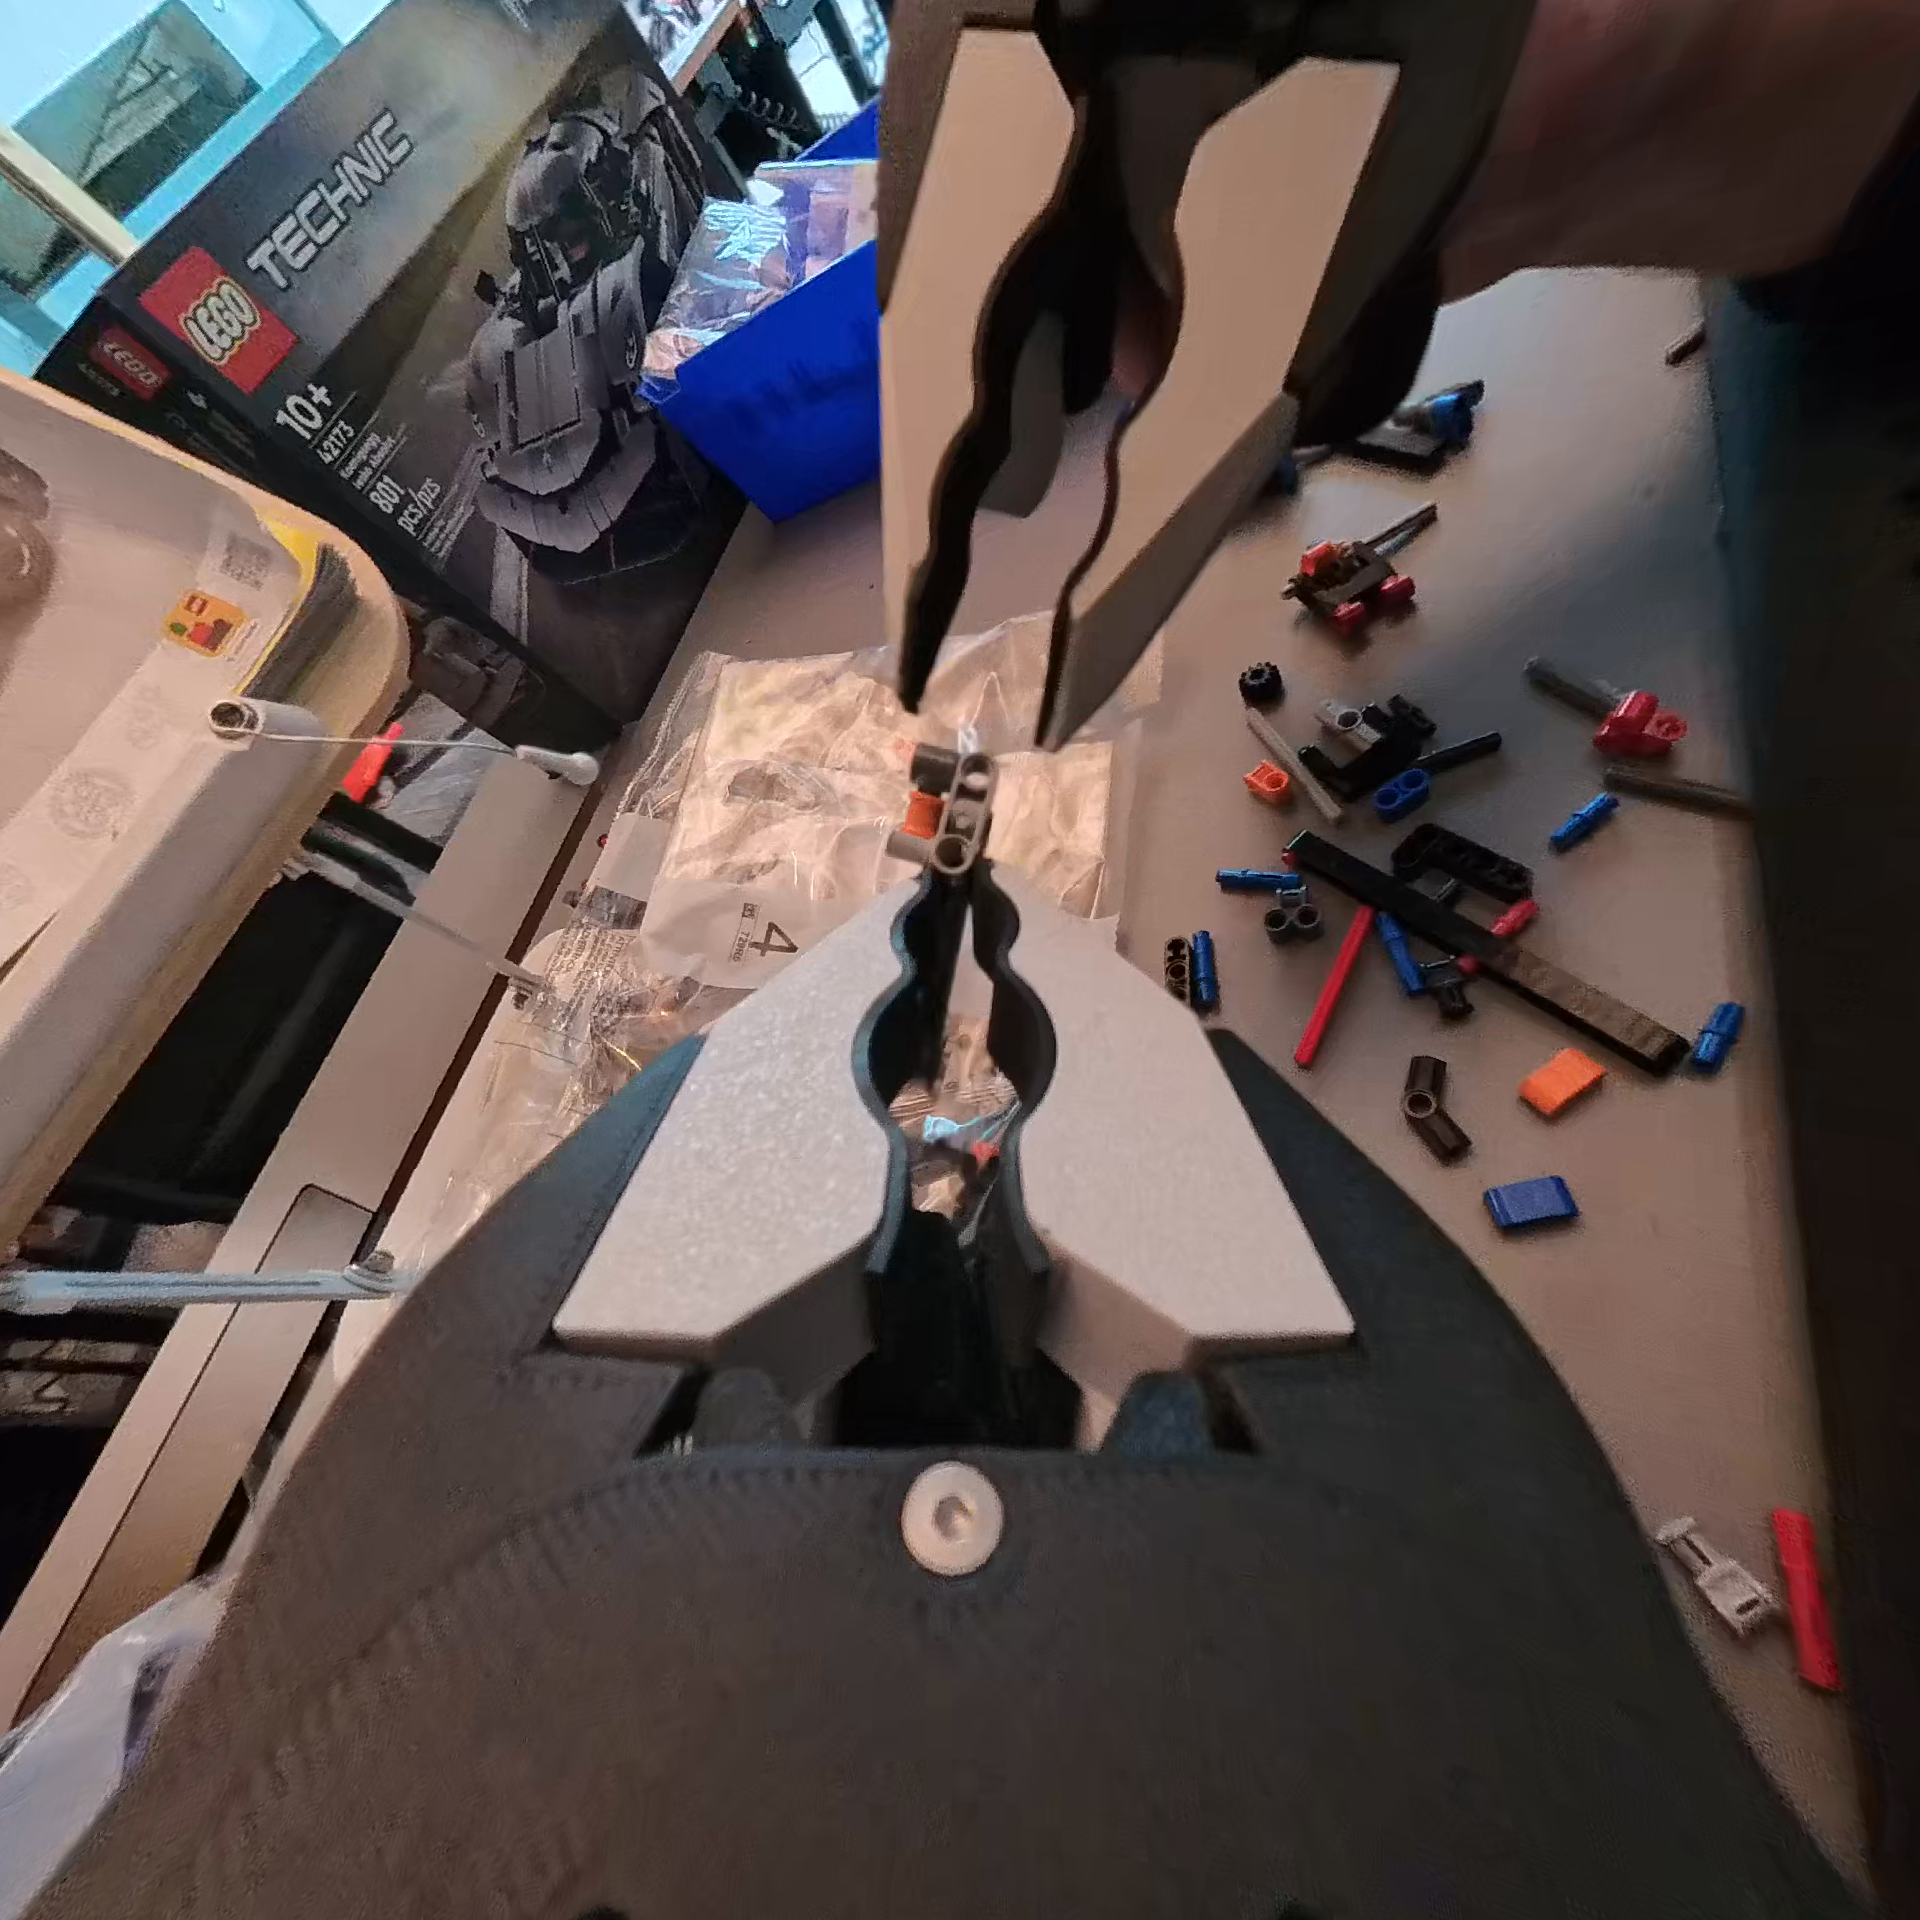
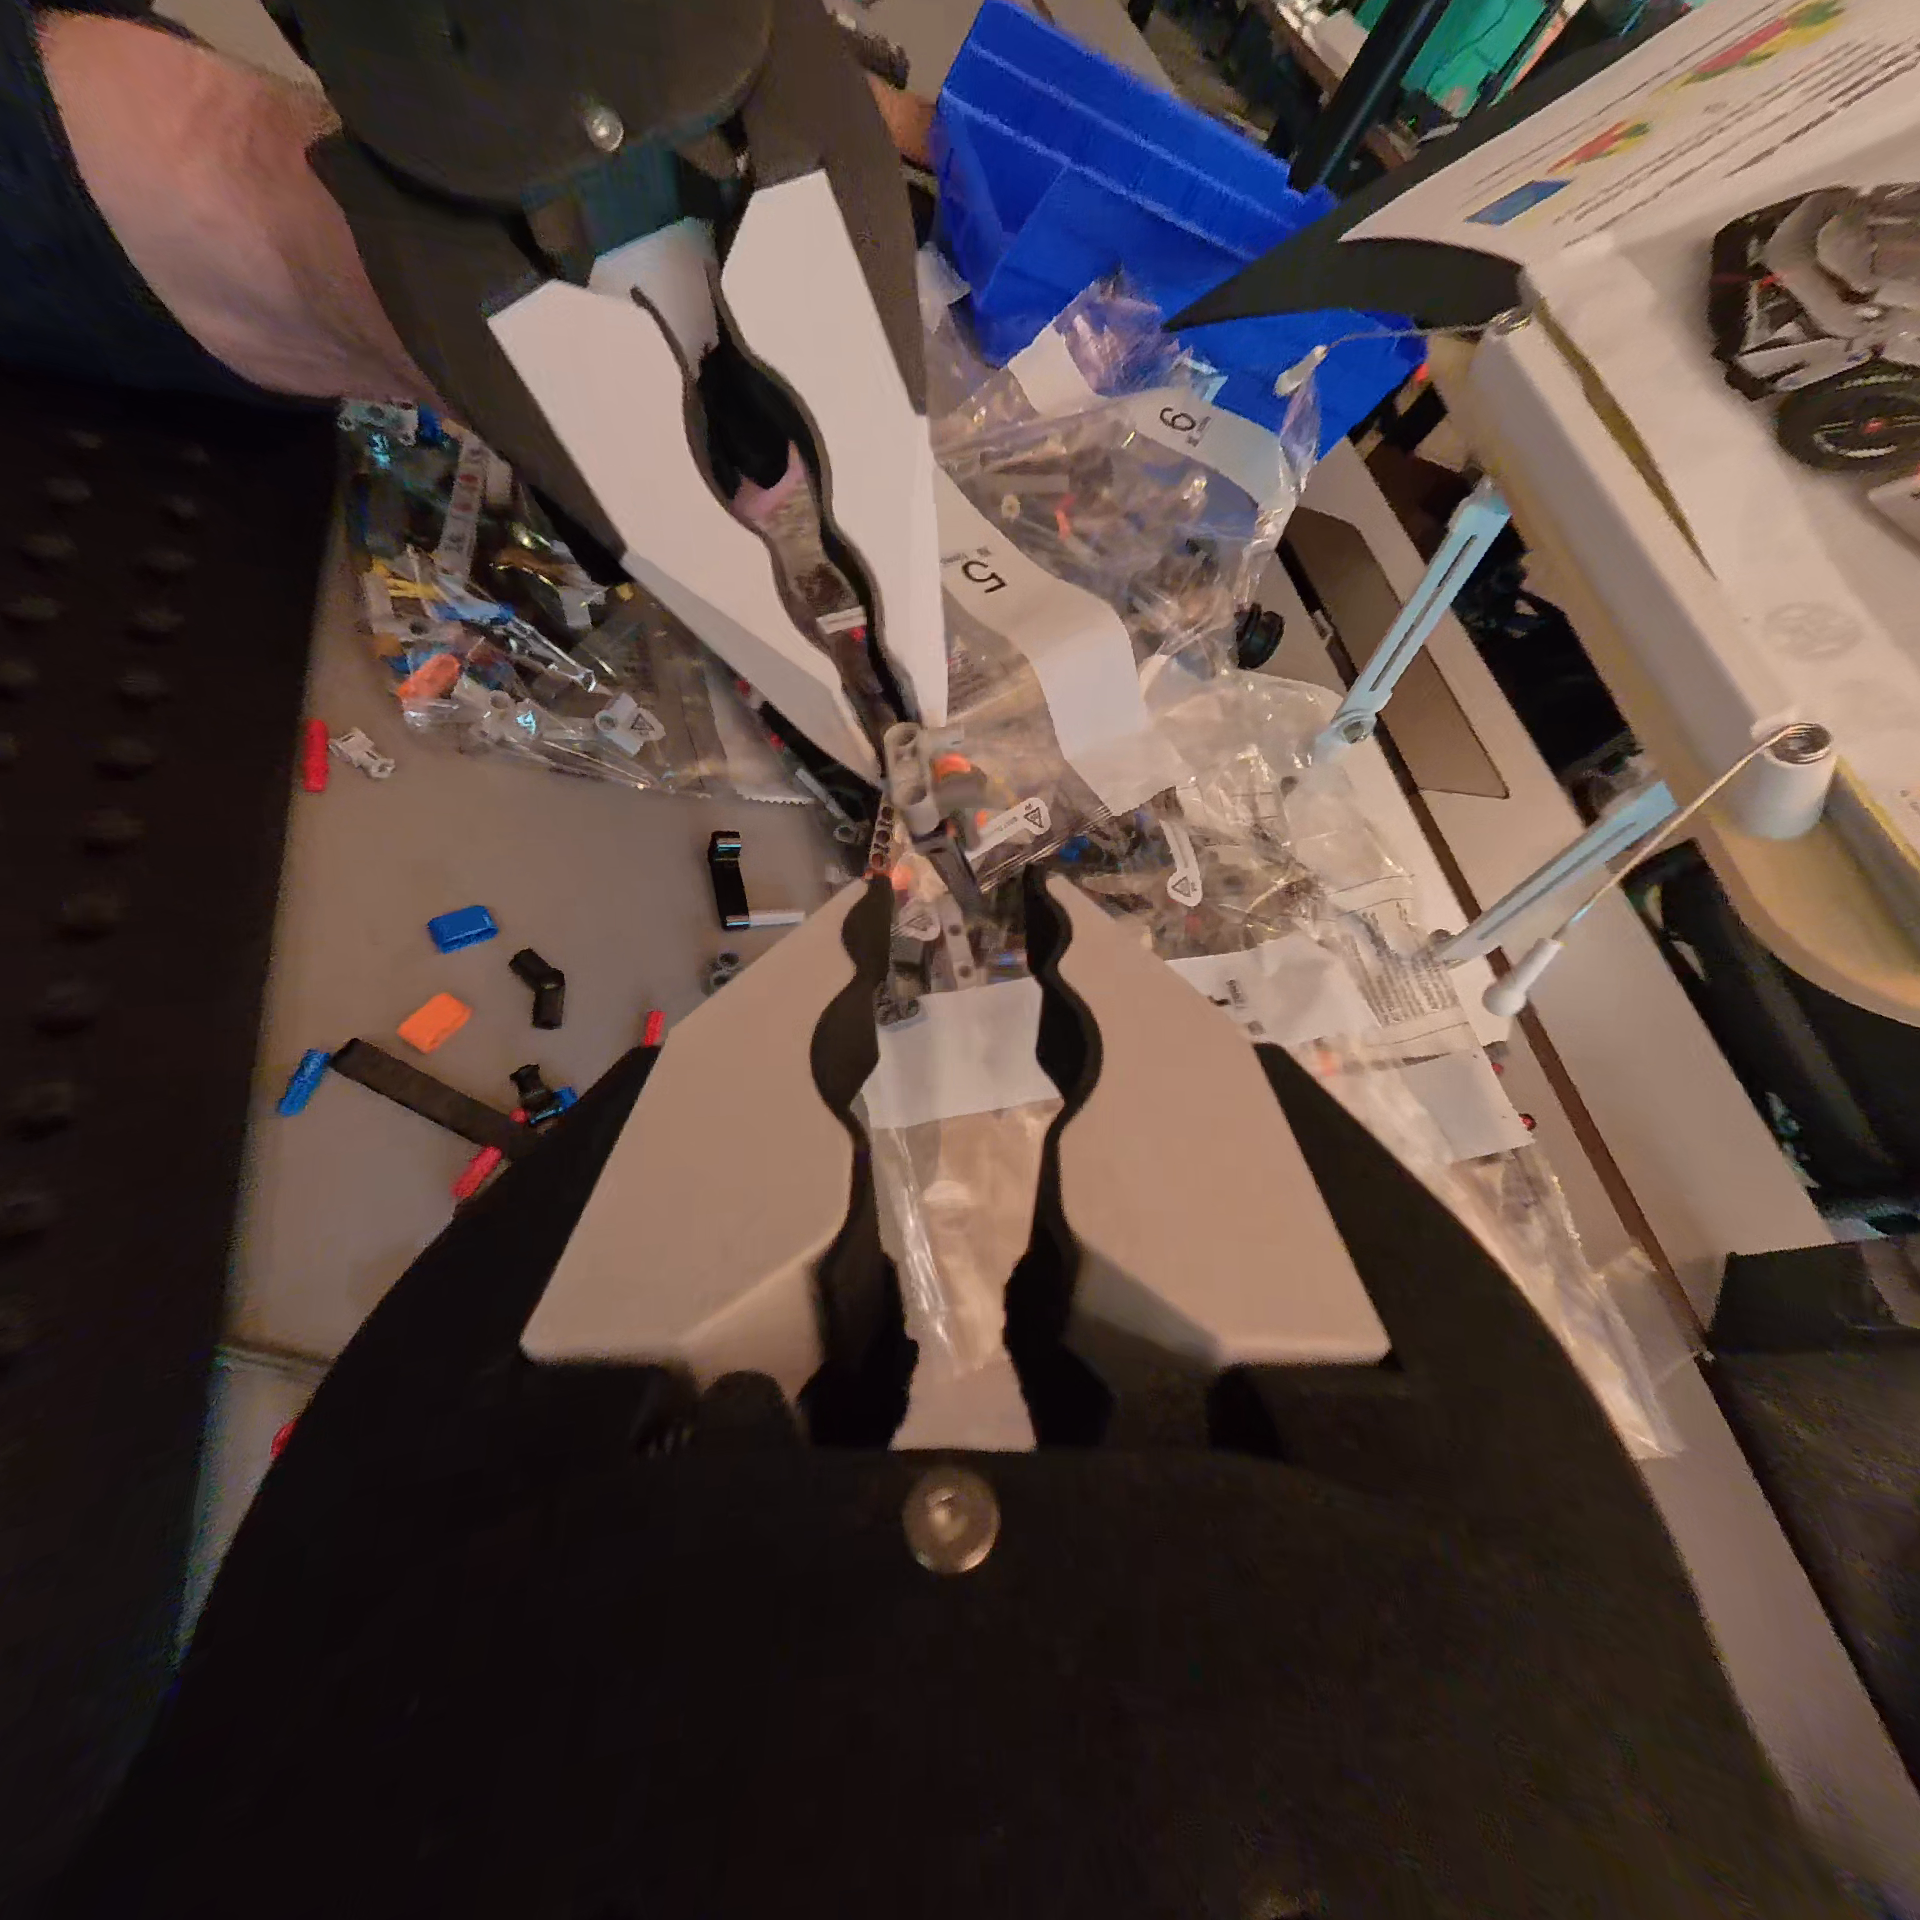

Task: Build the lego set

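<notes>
the left hand-held gripper (image 1: 951, 883) is clenched on a thin dark axle that carries a small grey lego assembly (image 1: 948, 805), which sticks out just past its fingertips with an orange piece on its left side. in the right wrist view the same lego assembly (image 2: 925, 784) sits just ahead of the right hand-held gripper (image 2: 961, 899), slightly left of its centre line. that gripper's fingers stand apart, released, with nothing between them, and the dark axle runs down toward the gap between its tips; whether a tip touches it cannot be told. from the left wrist view the right hand-held gripper (image 1: 982, 722) comes in from above, its two tips straddling the space just above the assembly without closing on it.

beneath both grippers lie clear plastic parts bags (image 1: 831, 790) with white labels, spread on the grey worktop (image 1: 1621, 1299). to the right of the left gripper, loose pieces are scattered on the worktop: a long black beam (image 1: 1475, 951), a thin red axle (image 1: 1333, 987), an orange tile (image 1: 1561, 1081), a blue tile (image 1: 1529, 1202), and a small red and black sub-build (image 1: 1351, 582) farther off. a red bar (image 1: 1805, 1610) lies near the right edge.

farther back stands a blue bin (image 1: 790, 416), and left of it the dark lego box (image 1: 416, 343) stands propped up. an open instruction booklet (image 2: 1704, 135) rests on a stand at the far side.
</notes>
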A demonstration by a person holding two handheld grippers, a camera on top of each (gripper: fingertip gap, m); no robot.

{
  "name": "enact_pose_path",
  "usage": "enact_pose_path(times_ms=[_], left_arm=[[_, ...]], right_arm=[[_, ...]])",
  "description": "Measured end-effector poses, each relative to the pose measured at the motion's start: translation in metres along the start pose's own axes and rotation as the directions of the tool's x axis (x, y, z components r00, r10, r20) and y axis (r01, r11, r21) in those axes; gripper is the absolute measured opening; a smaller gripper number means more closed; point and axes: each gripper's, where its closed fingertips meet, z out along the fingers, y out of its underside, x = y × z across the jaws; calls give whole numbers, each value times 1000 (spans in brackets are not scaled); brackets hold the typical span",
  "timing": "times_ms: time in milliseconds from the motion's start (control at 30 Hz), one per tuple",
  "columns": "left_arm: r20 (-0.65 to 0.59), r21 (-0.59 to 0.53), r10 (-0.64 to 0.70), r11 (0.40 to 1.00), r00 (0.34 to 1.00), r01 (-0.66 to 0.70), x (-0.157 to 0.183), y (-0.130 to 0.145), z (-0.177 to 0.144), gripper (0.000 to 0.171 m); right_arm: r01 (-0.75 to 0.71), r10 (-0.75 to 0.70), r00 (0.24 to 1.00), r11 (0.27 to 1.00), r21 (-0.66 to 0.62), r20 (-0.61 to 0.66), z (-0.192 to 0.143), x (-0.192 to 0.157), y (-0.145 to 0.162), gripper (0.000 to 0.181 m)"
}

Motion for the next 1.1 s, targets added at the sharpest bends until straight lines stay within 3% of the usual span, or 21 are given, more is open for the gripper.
enact_pose_path(times_ms=[100, 267, 400, 633, 733, 800, 967, 1100], left_arm=[[-16, 4, 29, 1000, 999, -29, 6, -3, 1, 4], [-27, 10, 74, 997, 997, -74, 10, -4, 0, 0], [-39, 9, 87, 996, 995, -87, 13, -5, 1, 0], [-100, -48, -9, 999, 995, 4, 12, 14, 3, 0], [-142, -79, -94, 993, 985, 84, 13, 24, 6, 10], [-143, -123, -107, 988, 984, 89, 14, 33, 9, 19], [-167, -252, -145, 962, 975, 100, 22, 58, 17, 22], [-210, -272, -143, 959, 967, 82, 34, 61, 23, 29]], right_arm=[[66, -65, 998, 998, 14, -25, 2, -3, -5, 17], [172, -176, 982, 983, -72, -61, 11, -7, 3, 15], [194, -198, 979, 978, -75, -53, 10, -10, 2, 0], [92, -94, 995, 992, -84, -19, 9, -4, 12, 0], [41, -40, 999, 995, -86, 7, 10, -4, 17, 3], [23, -22, 1000, 989, -147, 14, 12, -2, 30, 7], [-87, 103, 993, 967, -240, 57, 14, -2, 55, 13], [-129, 172, 976, 949, -287, 131, 21, -16, 64, 18]])
